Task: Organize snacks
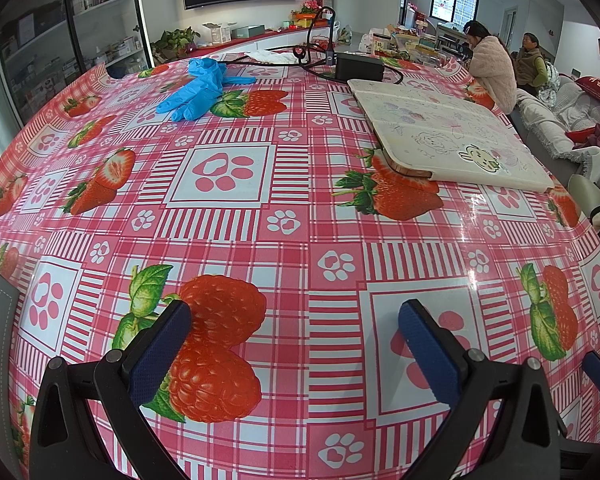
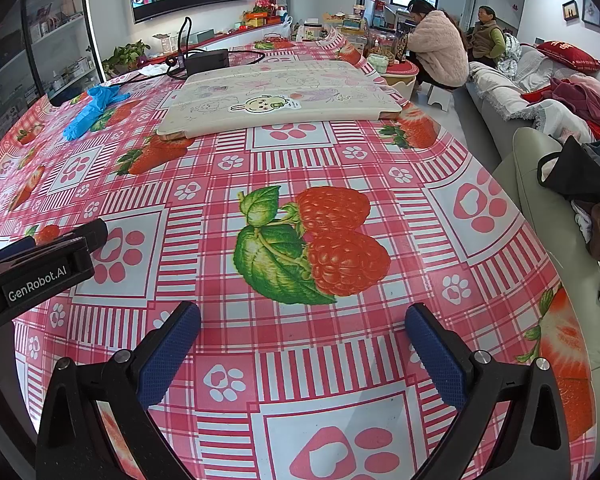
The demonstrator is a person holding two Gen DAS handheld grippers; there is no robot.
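Observation:
No snacks lie on the near table in either view. My left gripper is open and empty, its blue pads spread wide over the pink strawberry tablecloth. My right gripper is also open and empty above the same cloth. The left gripper shows at the left edge of the right wrist view. Jars and boxes that may hold snacks stand far off on a back counter, too small to tell.
A cream board with drawings lies at the table's right side and shows mid-table in the right wrist view. Blue gloves, a black box with cables. Sofa with clothes to the right. Two seated people.

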